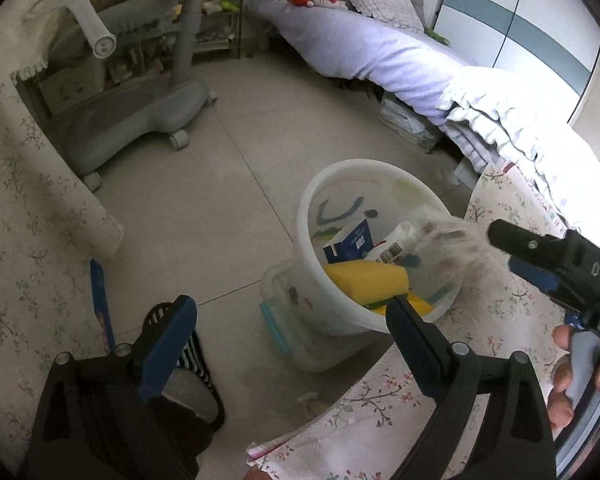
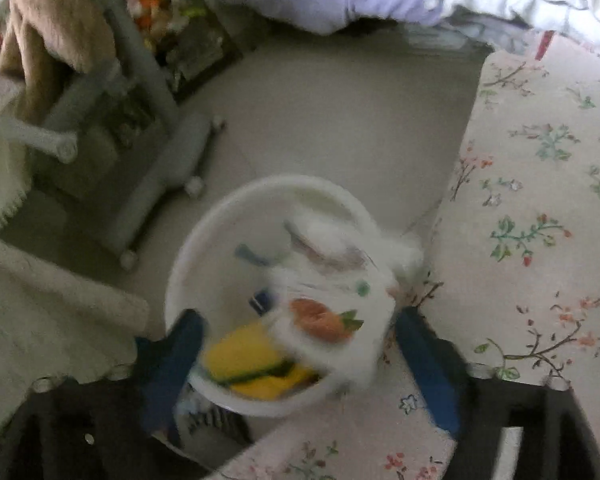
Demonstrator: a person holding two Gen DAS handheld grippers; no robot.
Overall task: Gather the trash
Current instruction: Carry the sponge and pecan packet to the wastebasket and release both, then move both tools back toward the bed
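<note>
L gripper (image 1: 292, 320) jaws wide apart, empty, over bin (image 1: 312, 200). R gripper (image 2: 300, 356) jaws apart w/ wrapper (image 2: 332, 300) between (contact unclear, blurred), 12 o'clock.

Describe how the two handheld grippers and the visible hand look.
Left gripper: black angular frame, silver pivot bolts, blue pads on its fingers. Right gripper: same black body with blue pads, white lettering "DAS" on its side in the left view. A bare hand wraps its grey handle.

Both wrist views down onto bucket (image 1: 340, 312)
</note>
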